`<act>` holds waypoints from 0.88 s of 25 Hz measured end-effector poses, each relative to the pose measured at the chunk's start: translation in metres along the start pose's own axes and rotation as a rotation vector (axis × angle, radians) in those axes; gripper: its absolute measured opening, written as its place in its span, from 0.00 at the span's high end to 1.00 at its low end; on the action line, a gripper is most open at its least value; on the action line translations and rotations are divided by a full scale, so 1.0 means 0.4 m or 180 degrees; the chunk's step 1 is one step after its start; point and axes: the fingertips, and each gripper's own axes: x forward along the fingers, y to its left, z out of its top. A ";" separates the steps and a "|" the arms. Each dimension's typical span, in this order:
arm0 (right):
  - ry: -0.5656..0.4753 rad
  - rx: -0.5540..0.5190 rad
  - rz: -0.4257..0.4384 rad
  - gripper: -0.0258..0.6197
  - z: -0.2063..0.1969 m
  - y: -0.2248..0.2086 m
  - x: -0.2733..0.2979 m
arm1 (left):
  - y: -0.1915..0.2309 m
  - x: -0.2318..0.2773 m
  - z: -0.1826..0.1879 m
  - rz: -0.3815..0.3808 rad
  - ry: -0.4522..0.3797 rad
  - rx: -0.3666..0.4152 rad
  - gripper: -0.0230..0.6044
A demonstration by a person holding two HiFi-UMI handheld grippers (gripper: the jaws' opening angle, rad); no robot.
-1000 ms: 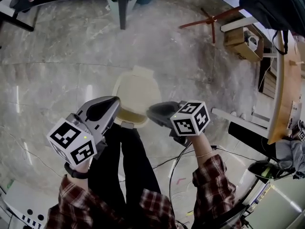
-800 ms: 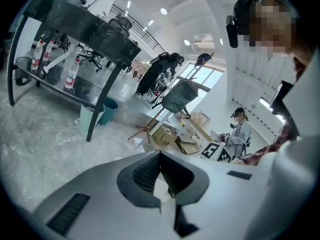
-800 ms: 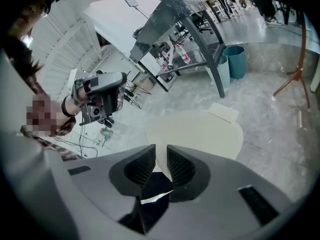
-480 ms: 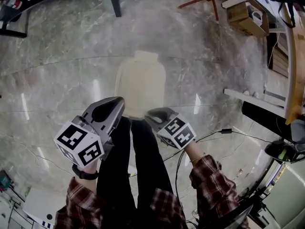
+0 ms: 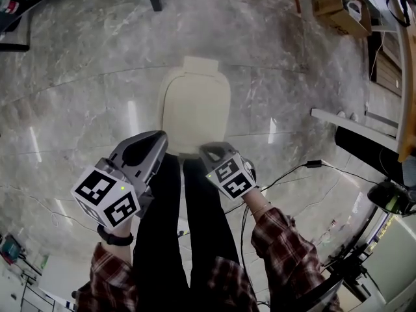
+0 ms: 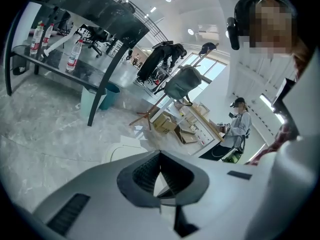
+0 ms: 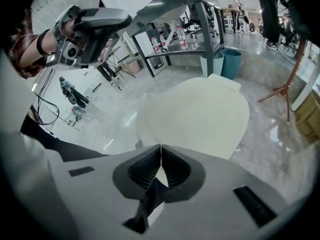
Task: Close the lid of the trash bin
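The cream lid [image 5: 195,109] sits on the bin just beyond the person's legs, and it seems to lie flat, though its near edge is hidden. The left gripper [image 5: 151,143] and right gripper [image 5: 211,152] have their jaws pressed together, empty. The lid looks like light, stiff, smooth plastic, so it is better to press on its top near the front edge

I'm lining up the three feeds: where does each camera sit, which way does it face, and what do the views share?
Head view: on the head, facing steeply down at the bin; left gripper, right gripper, sleeves and legs show.
Left gripper view: on that gripper, facing past shut jaws toward a table; the person's head shows.
Right gripper view: on that gripper, facing past shut jaws onto the bin; the left gripper shows.
Shared: all three show the bin.
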 end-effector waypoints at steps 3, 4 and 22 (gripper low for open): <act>0.0100 -0.0049 0.0006 0.93 -0.013 -0.004 0.026 | 0.015 0.003 0.002 0.0008 0.0025 0.0037 0.95; 0.0135 -0.0060 0.0011 0.93 -0.016 -0.006 0.034 | 0.021 0.003 0.003 0.0015 0.0037 0.0052 0.95; 0.0422 0.0024 0.0020 0.94 -0.037 -0.008 0.073 | 0.037 -0.020 0.019 0.0056 -0.0027 0.0068 0.95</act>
